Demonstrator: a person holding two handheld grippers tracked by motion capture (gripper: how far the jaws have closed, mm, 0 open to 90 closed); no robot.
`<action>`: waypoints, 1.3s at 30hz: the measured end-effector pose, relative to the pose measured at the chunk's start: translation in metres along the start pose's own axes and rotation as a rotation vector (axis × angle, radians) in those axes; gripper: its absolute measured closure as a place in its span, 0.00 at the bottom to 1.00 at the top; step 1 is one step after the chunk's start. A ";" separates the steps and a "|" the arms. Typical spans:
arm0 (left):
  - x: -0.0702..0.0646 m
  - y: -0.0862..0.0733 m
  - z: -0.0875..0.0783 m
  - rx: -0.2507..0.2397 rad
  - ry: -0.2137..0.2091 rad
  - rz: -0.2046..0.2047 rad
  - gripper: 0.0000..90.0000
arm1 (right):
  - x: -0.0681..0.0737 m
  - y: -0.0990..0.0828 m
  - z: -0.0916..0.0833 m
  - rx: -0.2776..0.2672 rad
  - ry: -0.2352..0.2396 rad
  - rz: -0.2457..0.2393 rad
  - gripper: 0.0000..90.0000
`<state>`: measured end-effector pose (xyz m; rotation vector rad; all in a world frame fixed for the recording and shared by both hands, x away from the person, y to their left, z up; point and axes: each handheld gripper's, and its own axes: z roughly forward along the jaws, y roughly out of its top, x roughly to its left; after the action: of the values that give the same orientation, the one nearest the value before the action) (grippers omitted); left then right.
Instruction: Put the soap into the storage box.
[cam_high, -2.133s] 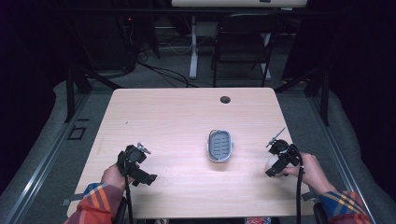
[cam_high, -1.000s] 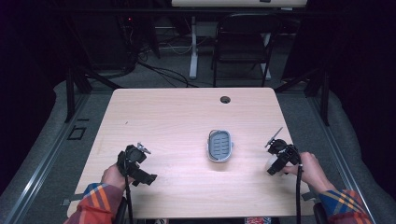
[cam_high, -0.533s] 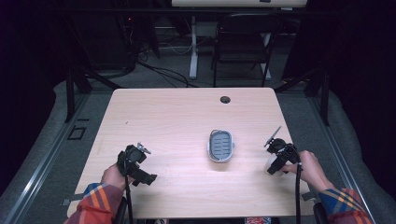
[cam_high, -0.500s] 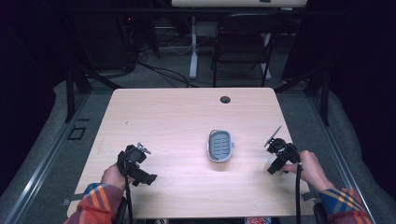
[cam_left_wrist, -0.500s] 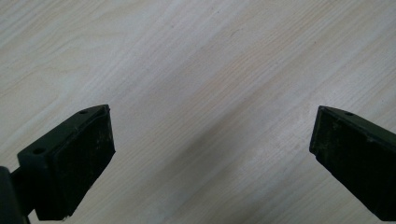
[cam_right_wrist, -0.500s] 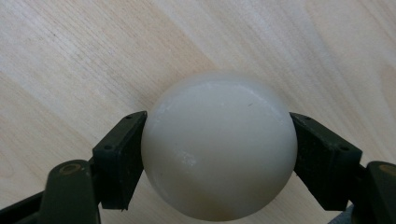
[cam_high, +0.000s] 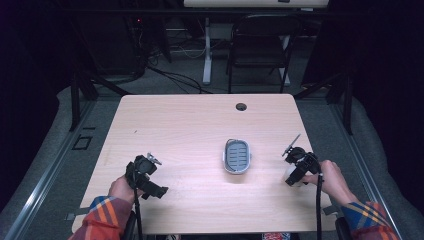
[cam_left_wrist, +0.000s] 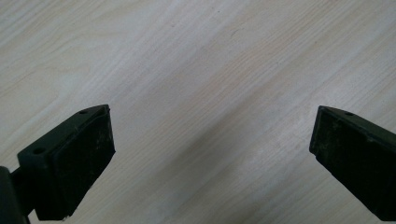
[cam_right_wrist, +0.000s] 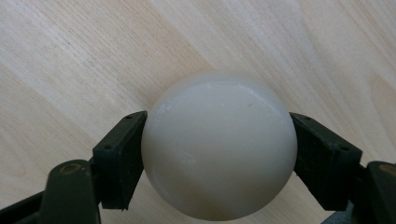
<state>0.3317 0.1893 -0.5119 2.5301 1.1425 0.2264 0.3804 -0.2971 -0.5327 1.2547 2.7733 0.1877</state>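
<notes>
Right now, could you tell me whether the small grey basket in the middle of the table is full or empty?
Empty: in the high view the grey basket shows only its slatted bottom.

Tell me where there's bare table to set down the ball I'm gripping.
The right gripper is shut on the white ball. Bare wood lies between the grey tray and the left gripper, and across the far half up to the cable hole. Tightest is the strip between tray and right gripper.
</notes>
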 end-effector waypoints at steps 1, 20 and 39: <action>0.000 0.000 0.000 -0.001 0.001 0.000 0.00 | -0.002 0.003 -0.004 0.053 -0.013 -0.046 0.27; 0.000 0.000 0.000 0.003 -0.001 0.004 0.00 | 0.013 0.026 -0.005 0.025 -0.013 -0.096 0.27; 0.000 0.000 0.000 0.003 -0.001 0.005 0.00 | 0.030 0.049 -0.009 0.032 -0.016 -0.181 0.27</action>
<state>0.3319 0.1897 -0.5121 2.5357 1.1366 0.2245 0.3959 -0.2426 -0.5170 0.9990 2.8662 0.1203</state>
